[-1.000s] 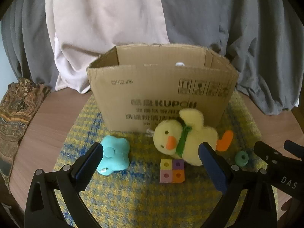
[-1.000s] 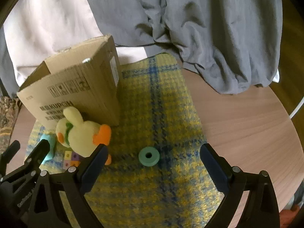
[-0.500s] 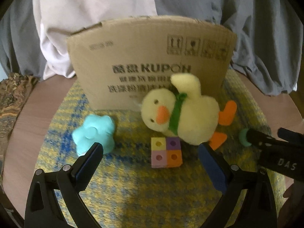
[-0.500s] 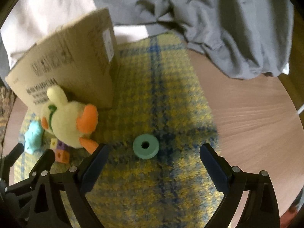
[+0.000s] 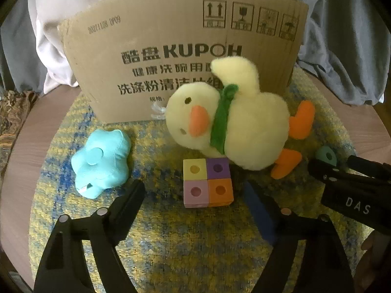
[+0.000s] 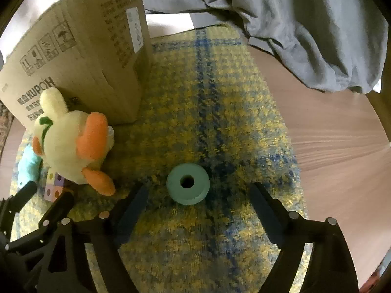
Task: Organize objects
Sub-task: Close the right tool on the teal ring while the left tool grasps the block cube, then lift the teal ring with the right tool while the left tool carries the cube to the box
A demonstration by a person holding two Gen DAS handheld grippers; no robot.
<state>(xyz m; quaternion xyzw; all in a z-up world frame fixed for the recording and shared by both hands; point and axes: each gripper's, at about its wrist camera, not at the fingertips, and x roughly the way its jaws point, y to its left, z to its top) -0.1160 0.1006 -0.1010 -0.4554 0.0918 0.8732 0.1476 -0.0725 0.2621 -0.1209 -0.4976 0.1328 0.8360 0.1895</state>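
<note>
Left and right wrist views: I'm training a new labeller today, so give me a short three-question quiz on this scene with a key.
1. True or false: the plush duck lies on its side against the cardboard box.
2. Which thing sits between the fingers of the right hand-held gripper? A) green ring B) blue star toy C) four-colour block
3. Fill in: the toys rest on a yellow and blue ____.

Key: 1 true; 2 A; 3 mat. Note: both grippers' jaws are closing; the left hand-held gripper brackets the block, and neither touches its target yet.
</note>
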